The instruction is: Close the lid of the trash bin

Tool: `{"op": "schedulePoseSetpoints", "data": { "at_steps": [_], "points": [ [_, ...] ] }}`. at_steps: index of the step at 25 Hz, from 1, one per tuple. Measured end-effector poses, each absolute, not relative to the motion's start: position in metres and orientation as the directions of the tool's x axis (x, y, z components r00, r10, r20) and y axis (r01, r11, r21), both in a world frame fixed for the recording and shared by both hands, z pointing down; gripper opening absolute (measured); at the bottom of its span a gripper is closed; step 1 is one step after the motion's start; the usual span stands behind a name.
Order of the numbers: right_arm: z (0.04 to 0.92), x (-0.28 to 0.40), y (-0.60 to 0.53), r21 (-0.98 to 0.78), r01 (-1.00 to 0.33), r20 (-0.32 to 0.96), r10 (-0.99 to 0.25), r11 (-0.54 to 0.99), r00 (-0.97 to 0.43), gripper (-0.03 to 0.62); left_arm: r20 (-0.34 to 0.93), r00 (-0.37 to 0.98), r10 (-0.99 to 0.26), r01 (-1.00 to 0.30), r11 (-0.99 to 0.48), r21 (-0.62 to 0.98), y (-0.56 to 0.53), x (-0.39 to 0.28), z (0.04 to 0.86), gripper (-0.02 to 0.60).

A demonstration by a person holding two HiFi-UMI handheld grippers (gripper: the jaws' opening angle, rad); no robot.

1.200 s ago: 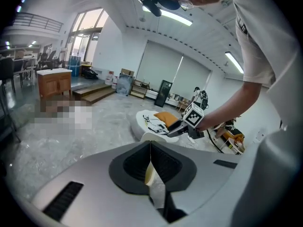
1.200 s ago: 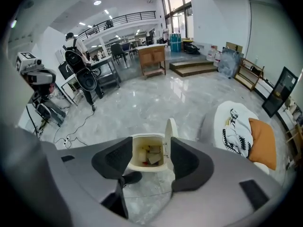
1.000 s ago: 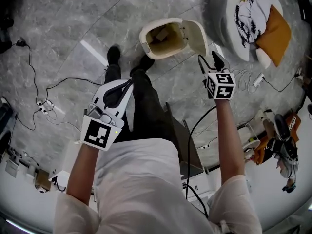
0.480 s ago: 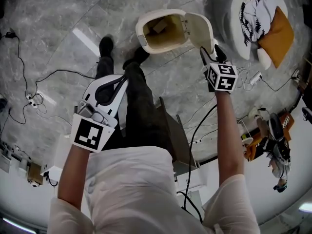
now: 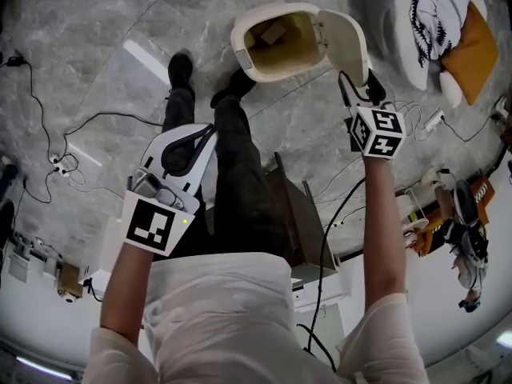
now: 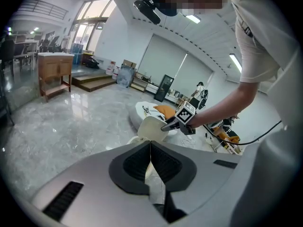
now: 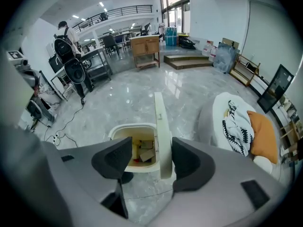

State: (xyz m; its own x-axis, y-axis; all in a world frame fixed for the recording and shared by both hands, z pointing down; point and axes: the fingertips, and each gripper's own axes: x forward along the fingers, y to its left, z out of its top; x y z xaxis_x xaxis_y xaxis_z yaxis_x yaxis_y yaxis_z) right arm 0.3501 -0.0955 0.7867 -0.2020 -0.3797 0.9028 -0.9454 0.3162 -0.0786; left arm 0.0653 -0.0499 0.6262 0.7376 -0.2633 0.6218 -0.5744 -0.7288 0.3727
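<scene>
The cream trash bin (image 5: 276, 42) stands open on the marble floor with rubbish inside, its lid (image 5: 346, 40) upright at its right side. My right gripper (image 5: 354, 86) points down just near the lid's upper edge, jaws open. In the right gripper view the lid (image 7: 163, 136) shows edge-on in the gap between the pads, close to the right pad (image 7: 185, 162), with the bin (image 7: 135, 150) below; I cannot tell if they touch. My left gripper (image 5: 206, 134) hangs shut and empty over the person's leg, far from the bin; its pads (image 6: 158, 163) meet.
A white round cushion (image 5: 416, 30) with a patterned cloth and an orange pillow lies right of the bin. Cables (image 5: 80, 130) trail over the floor at left. The person's shoes (image 5: 181, 69) stand just before the bin. A grey frame (image 5: 296, 214) sits behind the legs.
Both grippers have sunk a little. The right one stays by the lid's upper edge, jaws still open. The lid still stands upright.
</scene>
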Motion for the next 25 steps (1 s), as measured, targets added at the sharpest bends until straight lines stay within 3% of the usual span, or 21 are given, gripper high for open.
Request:
{"op": "schedulePoseSetpoints", "data": {
  "at_steps": [25],
  "points": [
    [0.803,0.253,-0.058,-0.159,-0.922,0.906,-0.32,0.353,-0.278,0.267,0.622,0.748,-0.231,-0.559,-0.725,0.403,-0.046,0.026,0.638,0.018]
  ]
}}
